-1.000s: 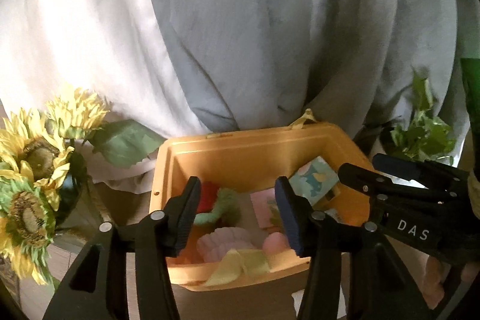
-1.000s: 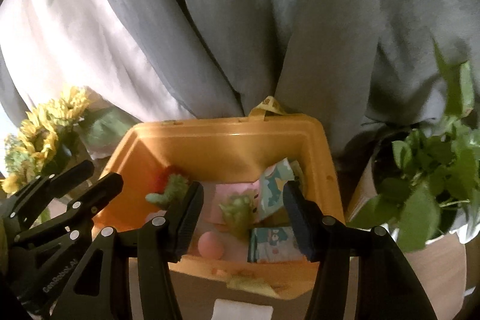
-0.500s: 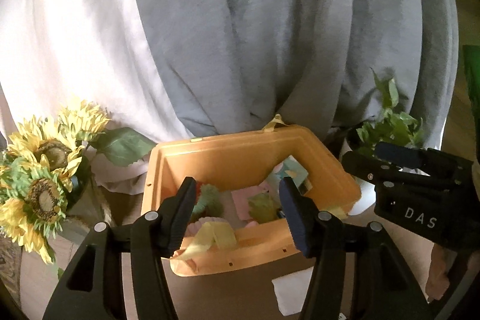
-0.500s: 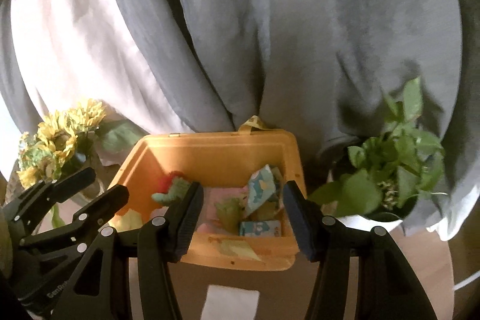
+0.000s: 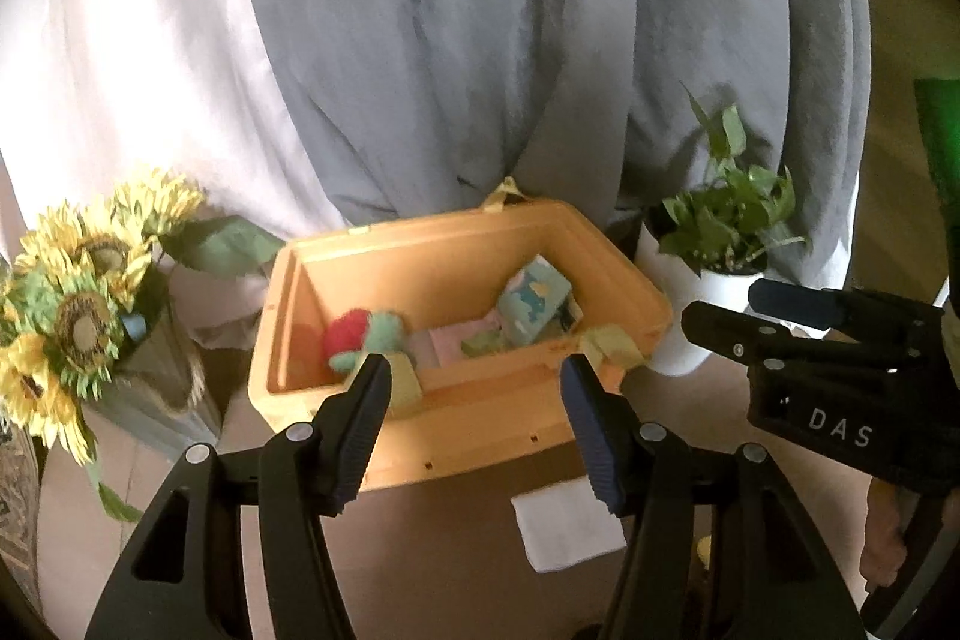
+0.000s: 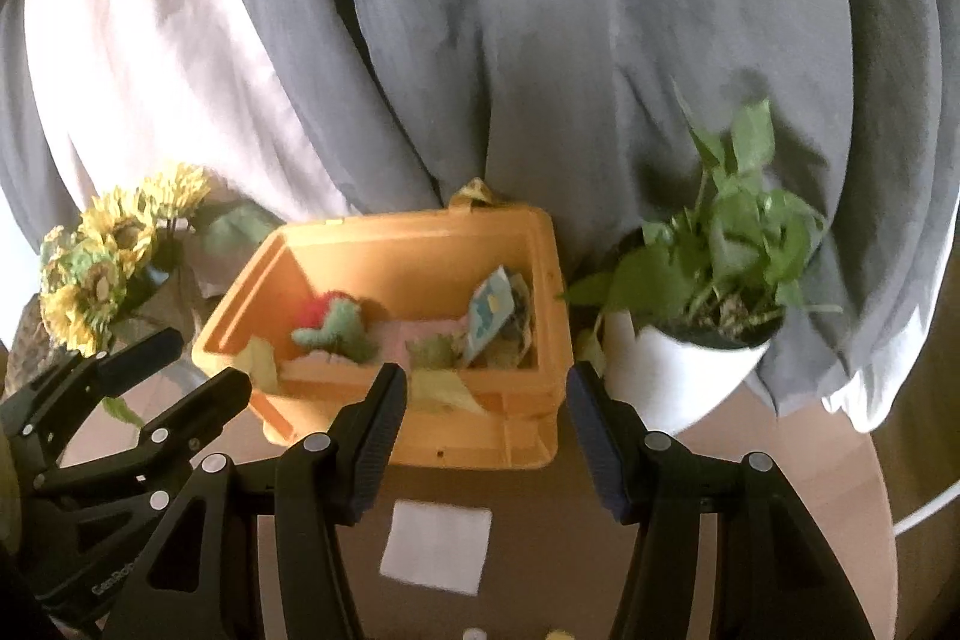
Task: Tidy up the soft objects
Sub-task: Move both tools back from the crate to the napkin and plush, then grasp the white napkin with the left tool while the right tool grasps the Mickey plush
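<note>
1. Bin [image 5: 456, 244] of orange plastic, open-topped, stands on the brown surface [image 6: 780, 460] in front of grey and white draped cloth [image 5: 450, 40]; pale yellow-green straps hang over its near rim.
2. Soft things lie inside it: a green plush with a red part [image 5: 366, 334] at the bin's left end, a pink cloth [image 6: 432, 331] flat on the bottom, a small green plush [image 6: 432, 352] near the middle.
3. A pale blue printed packet [image 5: 531, 301] leans tilted against the bin's right wall.
4. The left tool [image 5: 474, 427] hangs in front of the bin's near wall, short of it — its fingers stand apart with nothing between them and touch nothing. The log's rise over the last second is slight at the end, so the frames only show them apart.
5. The right tool [image 6: 486, 436] is likewise in front of the bin, its fingers apart and empty; each tool shows at the edge of the other's view.
6. A white paper square [image 6: 438, 547] lies on the surface just before the bin.
7. Sunflowers [image 5: 78, 304] stand to the bin's left, and a leafy plant in a white pot [image 6: 684, 370] to its right — the pot is just beside the bin.
</note>
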`<state>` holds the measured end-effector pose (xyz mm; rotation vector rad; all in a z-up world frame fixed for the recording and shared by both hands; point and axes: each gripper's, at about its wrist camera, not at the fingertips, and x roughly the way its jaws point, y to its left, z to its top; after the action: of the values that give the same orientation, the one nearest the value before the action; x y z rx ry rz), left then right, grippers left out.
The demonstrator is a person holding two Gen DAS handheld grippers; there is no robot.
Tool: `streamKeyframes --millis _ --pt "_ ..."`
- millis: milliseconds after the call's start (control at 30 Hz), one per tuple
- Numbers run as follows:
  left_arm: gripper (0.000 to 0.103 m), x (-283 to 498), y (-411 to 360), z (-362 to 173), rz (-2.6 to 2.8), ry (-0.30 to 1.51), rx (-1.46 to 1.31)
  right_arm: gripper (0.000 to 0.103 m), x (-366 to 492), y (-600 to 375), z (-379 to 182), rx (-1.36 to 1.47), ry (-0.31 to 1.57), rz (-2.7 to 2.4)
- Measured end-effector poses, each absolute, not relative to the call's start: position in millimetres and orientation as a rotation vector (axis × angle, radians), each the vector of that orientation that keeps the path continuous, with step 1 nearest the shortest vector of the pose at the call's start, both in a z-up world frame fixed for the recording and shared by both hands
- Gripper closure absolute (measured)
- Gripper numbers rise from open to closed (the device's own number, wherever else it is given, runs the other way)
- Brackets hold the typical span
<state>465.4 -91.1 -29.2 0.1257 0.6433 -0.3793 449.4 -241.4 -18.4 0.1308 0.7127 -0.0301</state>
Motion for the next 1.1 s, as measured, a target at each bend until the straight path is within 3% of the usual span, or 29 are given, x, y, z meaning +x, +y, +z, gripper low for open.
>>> streamKeyframes --millis 600,1100 --pt "0.044 444 -107 -78 -0.462 0.778 0.184 0.046 409 -250 -76 0.217 0.875 -0.096" --pt "0.044 443 -119 -96 -0.634 0.806 0.252 0.046 359 -254 -102 0.410 0.891 -0.304"
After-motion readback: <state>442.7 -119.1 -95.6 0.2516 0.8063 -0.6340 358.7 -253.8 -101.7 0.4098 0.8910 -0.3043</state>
